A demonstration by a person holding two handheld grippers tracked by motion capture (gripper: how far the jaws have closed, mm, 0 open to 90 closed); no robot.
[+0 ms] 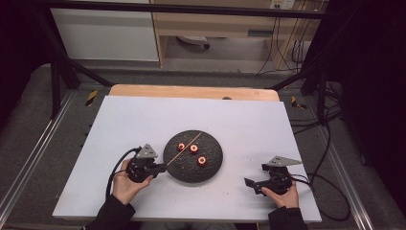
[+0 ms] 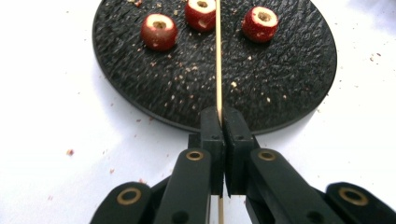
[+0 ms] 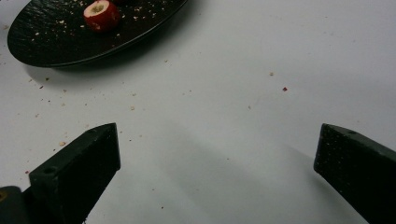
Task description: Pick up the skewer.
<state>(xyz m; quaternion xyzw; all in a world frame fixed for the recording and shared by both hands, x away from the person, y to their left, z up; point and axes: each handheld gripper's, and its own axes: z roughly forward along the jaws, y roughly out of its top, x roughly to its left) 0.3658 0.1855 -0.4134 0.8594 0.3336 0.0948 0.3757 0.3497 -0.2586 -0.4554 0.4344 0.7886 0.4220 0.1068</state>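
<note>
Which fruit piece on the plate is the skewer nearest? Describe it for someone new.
Find the round black plate mid-table. Three cored red fruit pieces sit on it, crossed by a thin wooden skewer. The middle piece touches the skewer; the other two lie clear of it.

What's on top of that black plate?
Three cored red fruits sit on the plate among crumbs. A thin skewer, clamped in the left gripper, stretches over it. Whether its tip touches a fruit cannot be told.
</note>
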